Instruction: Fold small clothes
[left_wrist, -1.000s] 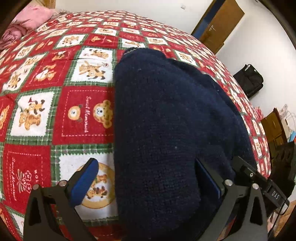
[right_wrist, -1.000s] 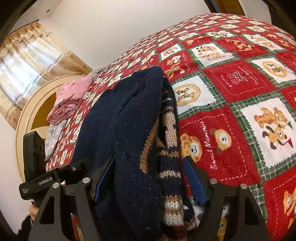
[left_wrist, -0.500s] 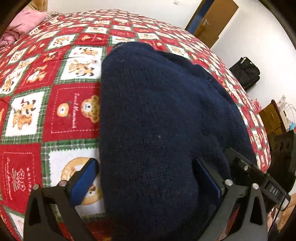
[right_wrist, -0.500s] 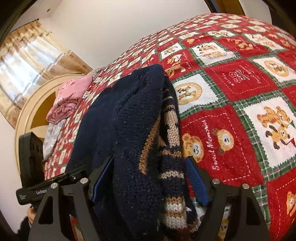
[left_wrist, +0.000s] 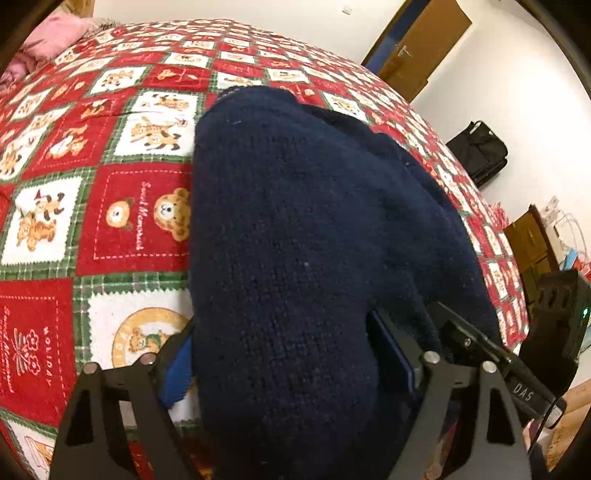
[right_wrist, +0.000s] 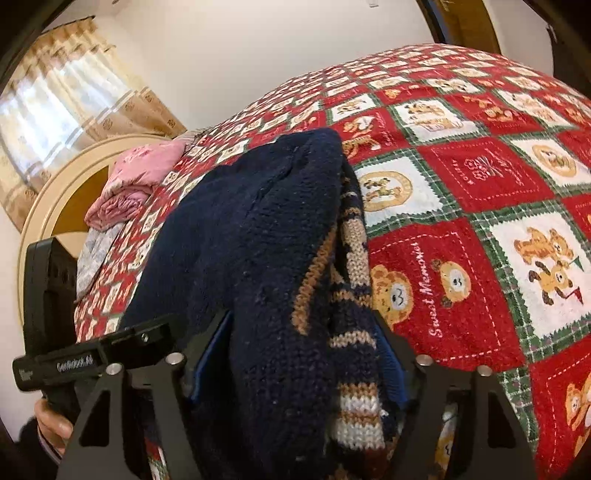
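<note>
The bed, under a red-and-white bear quilt, fills both views, with open quilt toward 9 o'clock in the left view and 3 o'clock in the right. On it lies the navy sweater, folded, its long axis running from 6 toward 12 o'clock, its far end pointing away. Its near end is cut off below both frames (a tan-striped layer shows along its right edge). The left gripper is clamped on the sweater's near end; the right gripper likewise pinches it. Pink clothes sit at 10 o'clock, partly hidden.
</note>
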